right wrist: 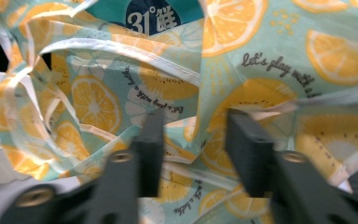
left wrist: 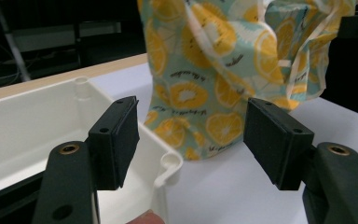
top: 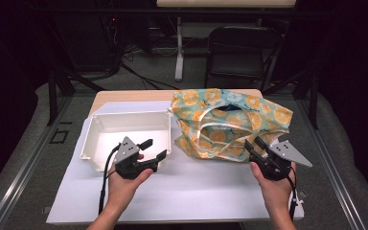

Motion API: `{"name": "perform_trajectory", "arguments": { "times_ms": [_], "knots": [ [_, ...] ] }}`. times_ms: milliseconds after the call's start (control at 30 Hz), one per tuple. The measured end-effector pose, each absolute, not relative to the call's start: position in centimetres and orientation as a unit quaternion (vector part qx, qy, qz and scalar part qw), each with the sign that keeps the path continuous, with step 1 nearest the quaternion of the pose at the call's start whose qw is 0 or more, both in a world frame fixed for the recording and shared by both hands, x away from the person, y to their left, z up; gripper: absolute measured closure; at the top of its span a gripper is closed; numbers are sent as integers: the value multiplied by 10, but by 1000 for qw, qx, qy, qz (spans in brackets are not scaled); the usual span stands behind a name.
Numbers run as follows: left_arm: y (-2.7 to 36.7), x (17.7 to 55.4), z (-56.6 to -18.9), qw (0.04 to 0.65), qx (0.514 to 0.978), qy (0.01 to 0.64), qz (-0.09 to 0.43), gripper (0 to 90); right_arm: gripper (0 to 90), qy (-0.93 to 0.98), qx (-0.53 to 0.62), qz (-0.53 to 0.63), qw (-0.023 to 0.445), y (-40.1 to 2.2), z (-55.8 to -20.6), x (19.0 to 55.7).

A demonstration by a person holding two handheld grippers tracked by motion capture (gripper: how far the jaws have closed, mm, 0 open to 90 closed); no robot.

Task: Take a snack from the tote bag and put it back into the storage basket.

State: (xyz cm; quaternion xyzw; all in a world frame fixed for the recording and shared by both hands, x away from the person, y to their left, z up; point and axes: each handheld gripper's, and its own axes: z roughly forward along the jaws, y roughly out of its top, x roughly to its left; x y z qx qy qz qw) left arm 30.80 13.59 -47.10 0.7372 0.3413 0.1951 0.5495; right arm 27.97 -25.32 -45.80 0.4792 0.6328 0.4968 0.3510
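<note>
A cloth bag [top: 230,120] printed with orange slices on teal stands slumped at the back right of the table, its mouth gaping upward. A white plastic tray [top: 88,139] lies to its left. My left gripper [top: 154,149] hovers over the tray's near right corner, open, with nothing between its pads. In the left gripper view the gripper [left wrist: 191,140] faces the tray rim [left wrist: 168,163] and the bag [left wrist: 205,70]. My right gripper [top: 253,143] is at the bag's near right side. In the right gripper view its jaws [right wrist: 193,154] stand apart with a fold of bag fabric [right wrist: 261,60] between them, not visibly pinched.
A white sheet [top: 196,191] covers the wooden table, with bare room in front of the tray and bag. A dark folding chair [top: 239,48] and a stand's legs are behind the table. A printed label [right wrist: 154,18] shows inside the bag.
</note>
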Motion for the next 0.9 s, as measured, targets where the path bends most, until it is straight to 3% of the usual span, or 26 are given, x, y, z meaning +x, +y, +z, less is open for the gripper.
{"name": "perform_trajectory", "arguments": {
  "times_ms": [100,233,900],
  "knots": [
    [128,312,-468,556,736,339,187,359,815,635,474,499,351,-250,-455,282],
    [112,317,-461,559,742,321,184,361,900,634,467,508,349,-248,-452,282],
    [58,320,-456,549,761,284,196,388,900,631,424,550,345,-245,-431,285]
  ]
}}
